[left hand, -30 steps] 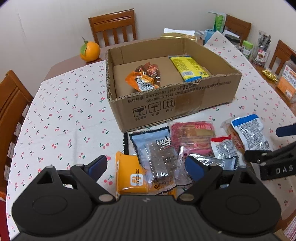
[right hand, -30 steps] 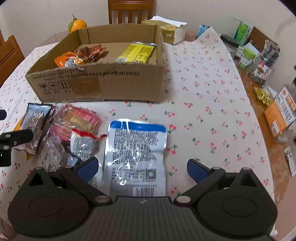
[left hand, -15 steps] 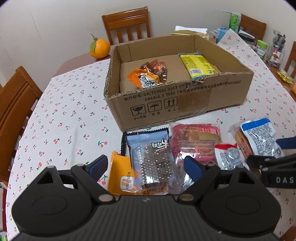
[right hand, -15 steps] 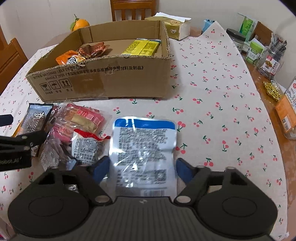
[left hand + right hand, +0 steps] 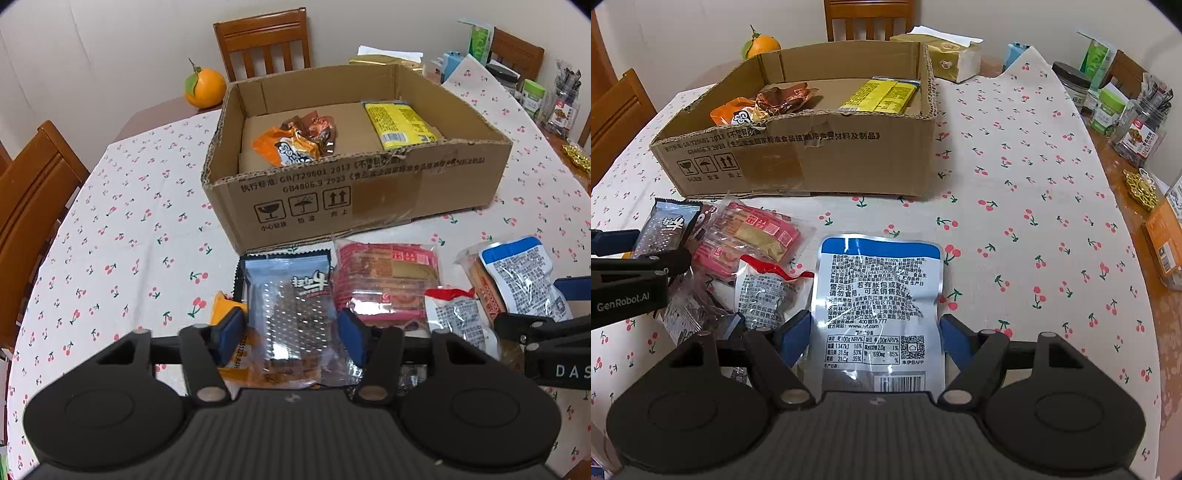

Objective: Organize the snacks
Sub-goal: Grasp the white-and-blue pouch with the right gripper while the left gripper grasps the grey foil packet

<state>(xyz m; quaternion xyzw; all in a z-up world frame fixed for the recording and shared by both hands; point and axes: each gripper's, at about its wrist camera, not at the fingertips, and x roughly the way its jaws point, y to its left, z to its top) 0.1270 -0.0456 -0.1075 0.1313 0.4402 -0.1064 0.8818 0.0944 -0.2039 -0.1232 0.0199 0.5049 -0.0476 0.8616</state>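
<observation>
Two grippers are working just in front of the cardboard box point(image 5: 354, 192): left gripper point(image 5: 291, 332), jaws just closing, is pinching the blue-grey snack packet point(image 5: 291, 295); right gripper point(image 5: 873, 339) is clasping the blue-topped silver pouch point(image 5: 879, 295). Slippery film (both packets) risks sliding free mid-lift.

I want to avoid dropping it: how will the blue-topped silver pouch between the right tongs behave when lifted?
The silver pouch looks like thin glossy film, so probably slippery. It lies flat and creased, so it likely droops. It seems light.
</observation>
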